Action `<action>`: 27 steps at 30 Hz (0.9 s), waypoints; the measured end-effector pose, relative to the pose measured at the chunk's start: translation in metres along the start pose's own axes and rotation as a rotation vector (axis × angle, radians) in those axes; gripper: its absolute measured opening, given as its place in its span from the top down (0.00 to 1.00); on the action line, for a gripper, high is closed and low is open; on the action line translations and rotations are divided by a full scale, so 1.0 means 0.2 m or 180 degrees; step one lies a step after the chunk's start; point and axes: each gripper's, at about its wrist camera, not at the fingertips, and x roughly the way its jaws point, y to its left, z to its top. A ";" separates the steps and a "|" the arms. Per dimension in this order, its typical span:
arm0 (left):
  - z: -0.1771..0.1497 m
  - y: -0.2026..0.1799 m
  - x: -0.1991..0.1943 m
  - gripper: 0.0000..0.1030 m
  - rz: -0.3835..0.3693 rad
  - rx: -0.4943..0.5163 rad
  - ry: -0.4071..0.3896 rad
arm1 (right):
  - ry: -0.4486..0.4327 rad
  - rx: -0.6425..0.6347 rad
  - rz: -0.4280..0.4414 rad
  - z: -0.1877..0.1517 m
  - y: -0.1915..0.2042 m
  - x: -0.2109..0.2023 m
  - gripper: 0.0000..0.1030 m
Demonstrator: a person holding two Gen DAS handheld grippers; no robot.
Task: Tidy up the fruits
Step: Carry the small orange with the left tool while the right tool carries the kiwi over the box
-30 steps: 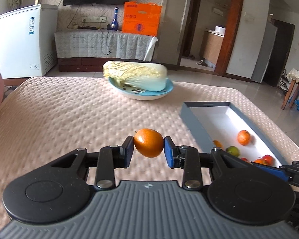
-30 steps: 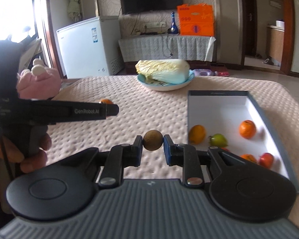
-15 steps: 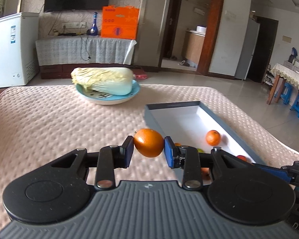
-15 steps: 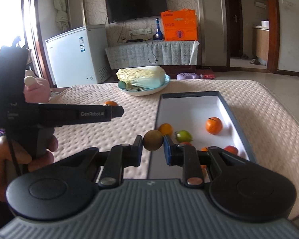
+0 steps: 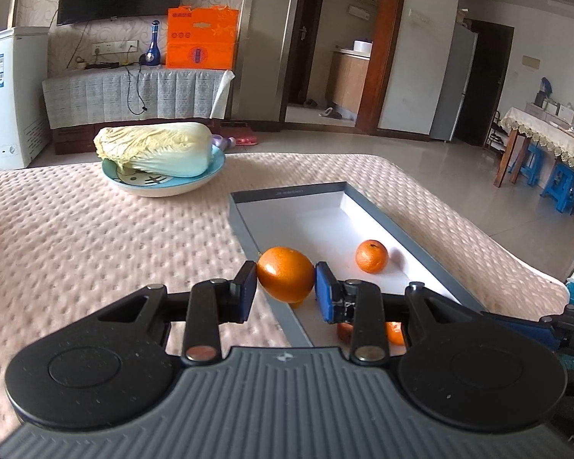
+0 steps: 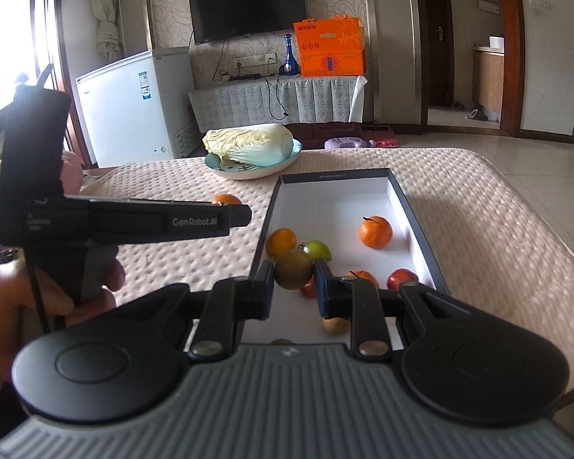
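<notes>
My left gripper (image 5: 286,287) is shut on an orange (image 5: 285,274) and hangs over the left rim of the grey box (image 5: 248,229). One tangerine (image 5: 371,255) lies on the box's white floor. My right gripper (image 6: 294,285) is shut on a small brown round fruit (image 6: 292,268) above the near left part of the same box (image 6: 417,222). In the right wrist view the box holds several fruits: an orange (image 6: 281,241), a green one (image 6: 317,249), a tangerine (image 6: 375,231), a red one (image 6: 401,278) and a brown one (image 6: 335,325). The left gripper's body (image 6: 134,220) shows at the left, its held orange (image 6: 226,199) peeking above it.
A blue plate (image 5: 164,185) with a napa cabbage (image 5: 155,148) stands at the back of the pink quilted table (image 5: 76,237). A hand (image 6: 57,298) holds the left gripper's handle. A pink plush toy (image 6: 70,164) sits at the table's far left edge.
Both grippers have moved to the right with their fruits, from over the quilted cloth to over the box's left side. Neither grip has changed.
</notes>
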 end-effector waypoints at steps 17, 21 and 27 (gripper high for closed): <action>-0.02 -0.17 0.14 0.63 -0.0134 0.0144 0.0070 | -0.0007 0.0028 -0.0059 -0.02 -0.09 -0.04 0.75; -0.01 -0.20 0.17 0.63 -0.0171 0.0140 0.0069 | -0.0020 0.0047 -0.0066 -0.02 -0.11 -0.06 0.75; 0.00 -0.24 0.23 0.63 -0.0200 0.0192 0.0056 | -0.0011 0.0056 -0.0059 -0.02 -0.13 -0.07 0.75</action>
